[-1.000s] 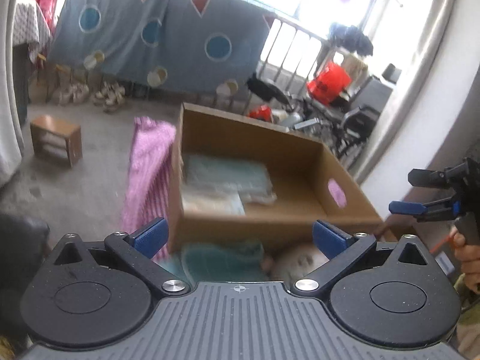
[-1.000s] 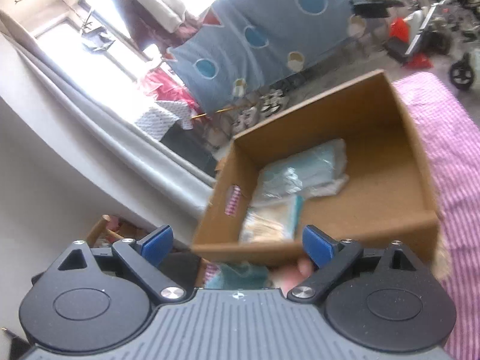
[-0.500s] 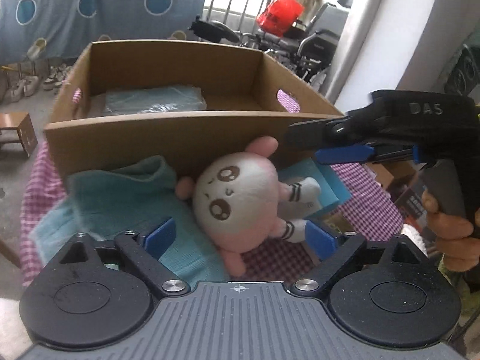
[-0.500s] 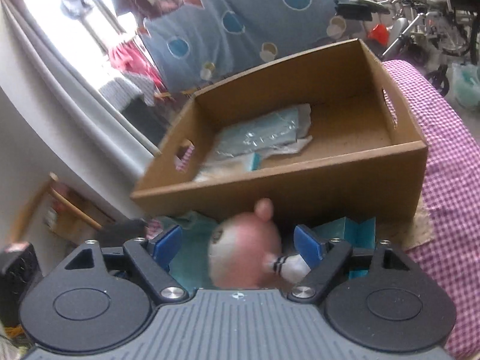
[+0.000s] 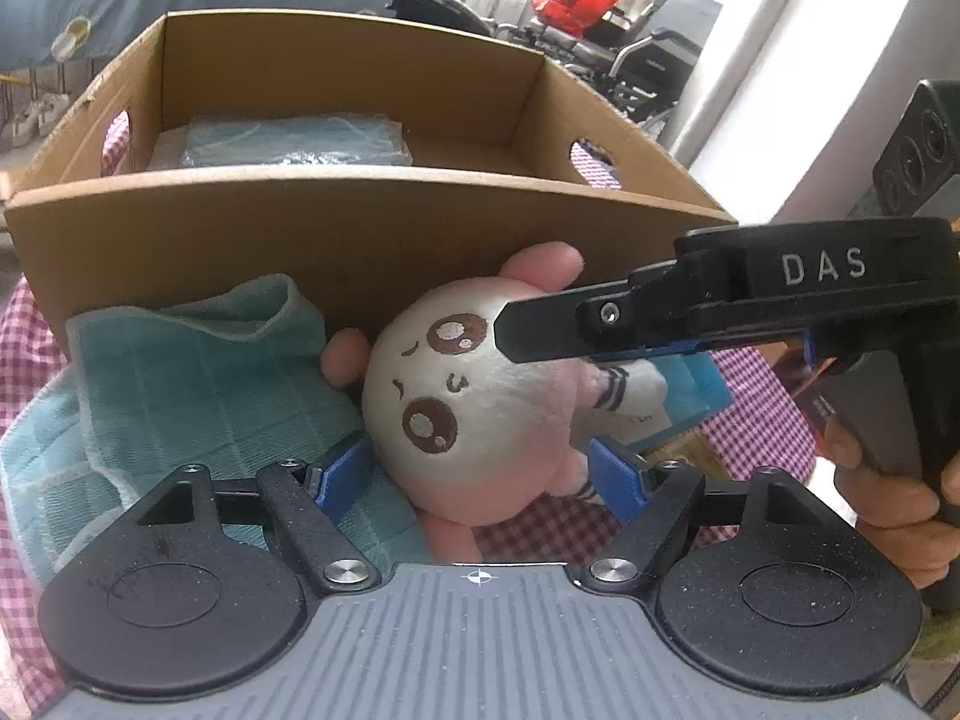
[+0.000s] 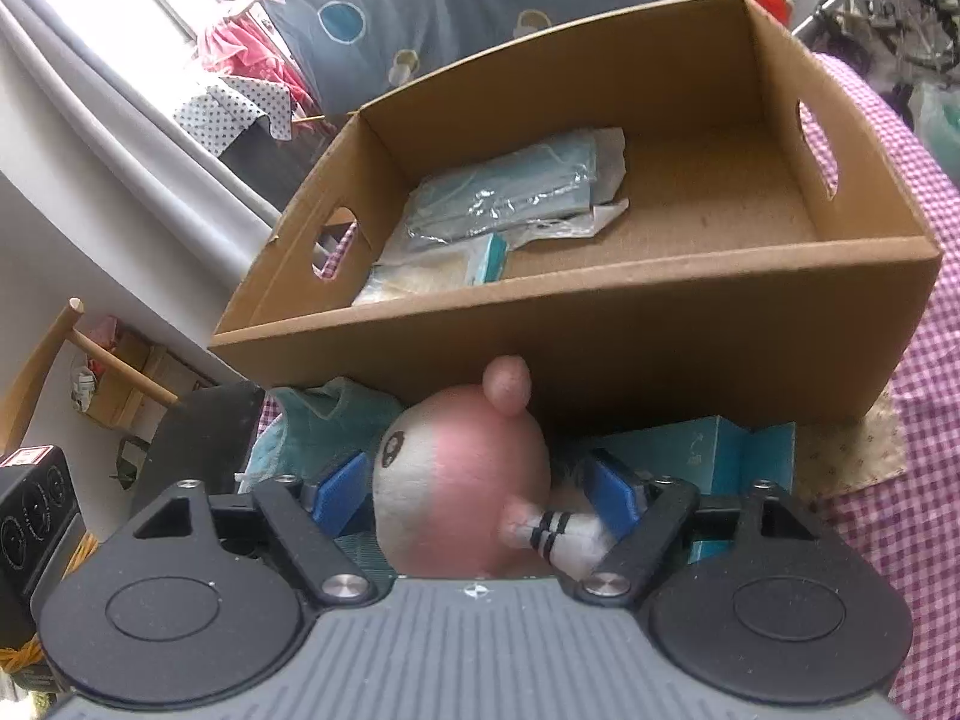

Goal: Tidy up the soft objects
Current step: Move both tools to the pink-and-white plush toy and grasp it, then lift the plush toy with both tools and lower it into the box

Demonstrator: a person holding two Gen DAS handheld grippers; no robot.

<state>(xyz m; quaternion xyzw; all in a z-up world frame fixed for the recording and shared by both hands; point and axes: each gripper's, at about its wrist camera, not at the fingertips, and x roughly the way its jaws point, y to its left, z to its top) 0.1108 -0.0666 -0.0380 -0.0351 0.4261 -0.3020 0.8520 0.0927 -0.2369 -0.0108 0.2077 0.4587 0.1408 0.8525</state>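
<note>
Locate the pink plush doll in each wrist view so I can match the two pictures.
Left wrist: the pink plush doll lies centre frame, face toward the camera, beside the teal towel.
Right wrist: the doll sits at lower centre, seen side-on, between the open right tongs.
Shared landmark: the cardboard box directly behind it.

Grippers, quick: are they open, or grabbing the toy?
Left gripper: open around the plush toy.
Right gripper: open around the plush toy too.
</note>
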